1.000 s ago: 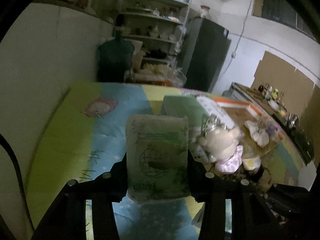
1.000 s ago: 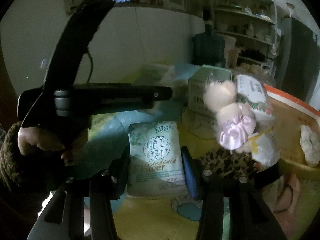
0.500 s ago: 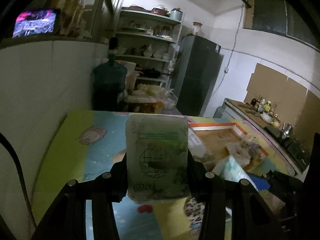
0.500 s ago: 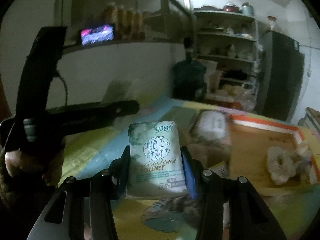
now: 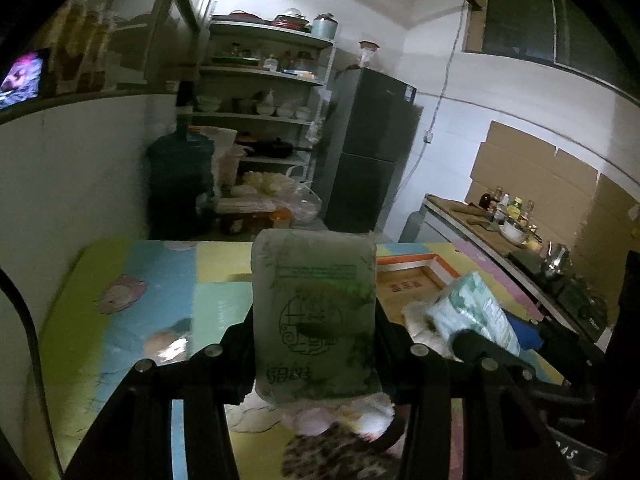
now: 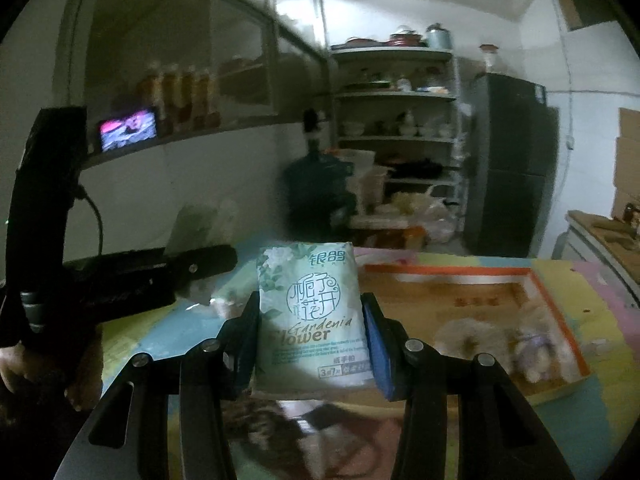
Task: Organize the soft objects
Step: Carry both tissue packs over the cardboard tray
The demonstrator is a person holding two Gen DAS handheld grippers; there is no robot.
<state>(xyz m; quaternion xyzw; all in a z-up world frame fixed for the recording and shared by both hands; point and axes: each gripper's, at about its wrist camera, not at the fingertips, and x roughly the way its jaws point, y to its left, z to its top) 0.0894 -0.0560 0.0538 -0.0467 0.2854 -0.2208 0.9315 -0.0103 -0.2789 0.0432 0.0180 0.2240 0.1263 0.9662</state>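
Lifting both packs off the mat (image 5: 120, 276) — left gripper (image 5: 316, 346) clamped on one pack (image 5: 315, 312), right gripper (image 6: 311, 338) on another (image 6: 310, 316) — ready for the box (image 6: 472, 276), far right.

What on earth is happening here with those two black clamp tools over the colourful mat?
A person is tidying soft things, with a hand-held clamp in each hand. The left gripper is clamped on a green tissue pack, and the right gripper on a white tissue pack printed "Gardenia Flower". Both packs are held up off the colourful mat. An orange-rimmed tray on the mat holds fluffy toys.
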